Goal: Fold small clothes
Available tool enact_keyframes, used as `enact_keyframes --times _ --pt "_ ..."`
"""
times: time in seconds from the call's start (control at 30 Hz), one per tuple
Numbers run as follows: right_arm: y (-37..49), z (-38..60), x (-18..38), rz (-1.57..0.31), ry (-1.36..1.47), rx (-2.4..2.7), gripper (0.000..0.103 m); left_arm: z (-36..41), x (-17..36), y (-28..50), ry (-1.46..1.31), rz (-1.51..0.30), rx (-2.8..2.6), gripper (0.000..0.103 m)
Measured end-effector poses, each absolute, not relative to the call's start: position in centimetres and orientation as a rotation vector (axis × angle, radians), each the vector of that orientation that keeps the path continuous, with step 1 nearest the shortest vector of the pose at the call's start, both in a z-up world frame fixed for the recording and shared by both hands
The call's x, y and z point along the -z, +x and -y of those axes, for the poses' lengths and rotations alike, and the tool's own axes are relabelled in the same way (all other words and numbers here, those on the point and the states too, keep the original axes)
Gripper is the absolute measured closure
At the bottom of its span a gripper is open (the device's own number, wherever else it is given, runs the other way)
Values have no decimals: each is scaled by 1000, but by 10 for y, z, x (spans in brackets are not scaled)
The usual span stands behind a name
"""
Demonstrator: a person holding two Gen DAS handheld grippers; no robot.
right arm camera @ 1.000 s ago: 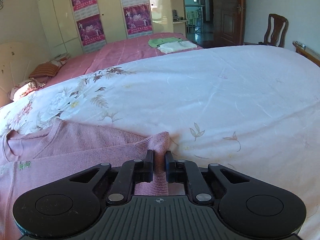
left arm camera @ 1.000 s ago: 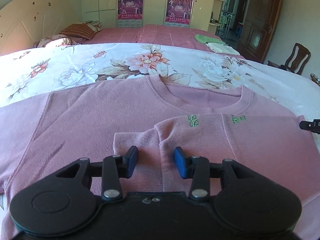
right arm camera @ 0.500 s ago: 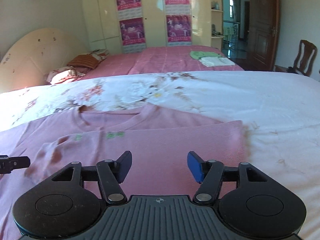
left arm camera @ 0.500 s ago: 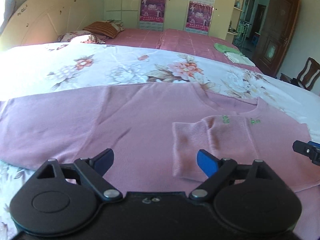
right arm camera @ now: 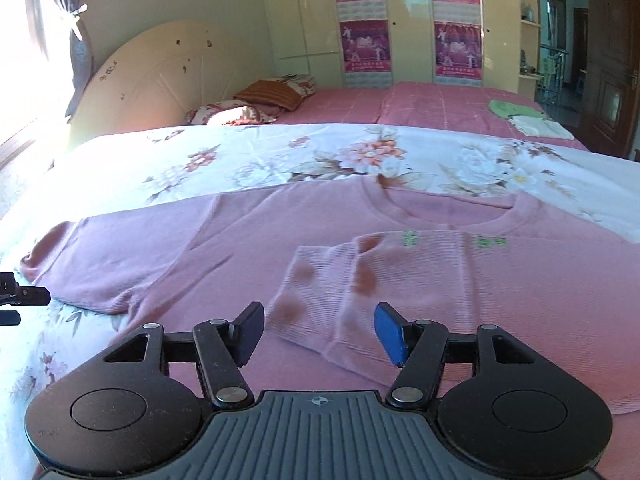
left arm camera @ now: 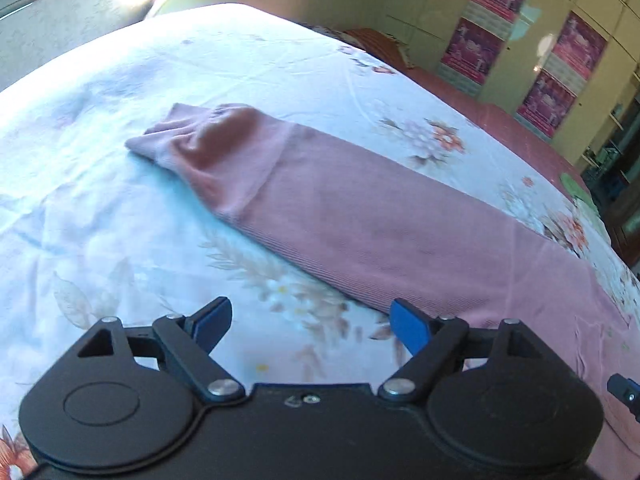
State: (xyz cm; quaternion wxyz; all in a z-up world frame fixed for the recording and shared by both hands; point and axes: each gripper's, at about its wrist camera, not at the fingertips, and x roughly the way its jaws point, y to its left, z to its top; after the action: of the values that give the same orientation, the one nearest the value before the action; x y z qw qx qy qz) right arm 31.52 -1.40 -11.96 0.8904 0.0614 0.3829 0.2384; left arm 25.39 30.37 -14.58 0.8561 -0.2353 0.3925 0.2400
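Your left gripper hovers with fingers spread wide, empty, just short of the pink ribbed knit sweater's outstretched sleeve on the floral bedspread. Your right gripper, fingers likewise parted, frames the folded-in sleeve's cuff.

Left gripper has swung toward 9 o'clock, now facing the unfolded sleeve; right gripper has opened, releasing the folded sleeve.
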Motion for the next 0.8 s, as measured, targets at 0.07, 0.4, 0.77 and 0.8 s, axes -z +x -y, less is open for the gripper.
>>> enact_keyframes --times 0.07,0.4,0.77,0.8 --pt "314 -4 119 -796 124 -516 42 -329 148 247 -535 -815 -526 23" --pt "320 -76 125 -808 85 -578 42 -421 170 256 -746 -727 -571 33" --pt "342 -103 144 -832 56 -545 42 -439 177 283 -705 -669 -577 94" --pt "342 -105 145 -829 48 -543 42 -438 175 283 -702 -663 -568 98"
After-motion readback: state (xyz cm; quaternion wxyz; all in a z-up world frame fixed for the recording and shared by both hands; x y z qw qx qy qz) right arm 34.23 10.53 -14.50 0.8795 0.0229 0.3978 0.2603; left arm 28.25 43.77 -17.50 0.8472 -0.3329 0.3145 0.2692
